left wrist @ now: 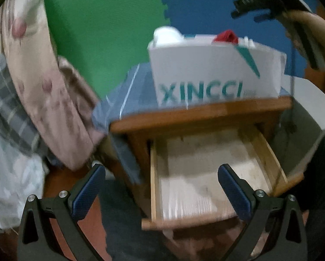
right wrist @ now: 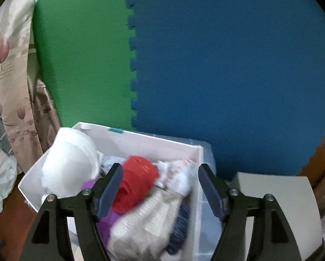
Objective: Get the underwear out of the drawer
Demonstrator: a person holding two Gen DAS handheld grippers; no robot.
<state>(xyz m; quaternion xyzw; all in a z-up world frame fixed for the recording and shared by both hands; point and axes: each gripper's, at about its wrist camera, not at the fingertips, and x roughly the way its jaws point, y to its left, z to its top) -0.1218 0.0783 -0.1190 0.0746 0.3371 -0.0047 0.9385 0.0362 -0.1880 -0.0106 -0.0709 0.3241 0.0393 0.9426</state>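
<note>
The right gripper [right wrist: 160,187] stands with its jaws wide apart and grips nothing; the pads clear the clothing below them. It hangs over a white box [right wrist: 110,134] packed with garments. A red piece of underwear [right wrist: 138,180] lies in the middle of the box, between the two fingers but free of both. A white bra [right wrist: 71,165] sits against the box's left wall, a purple garment [right wrist: 107,219] lies at the near left, and a cream knit piece [right wrist: 145,221] with a dark blue item [right wrist: 182,219] beside it fills the near side. The left gripper [left wrist: 162,187] is likewise spread wide and holds nothing. It hangs over the wooden drawer [left wrist: 206,174], which is pulled out of a wooden nightstand [left wrist: 206,113]; only the bare drawer bottom shows between the fingers. The box stands on the nightstand's top, near its right edge, on a blue sheet [left wrist: 123,95]. Behind it are a green panel [left wrist: 101,32] and a blue panel [left wrist: 206,6]. Patterned bedding [left wrist: 32,76] lies left of the nightstand.
</note>
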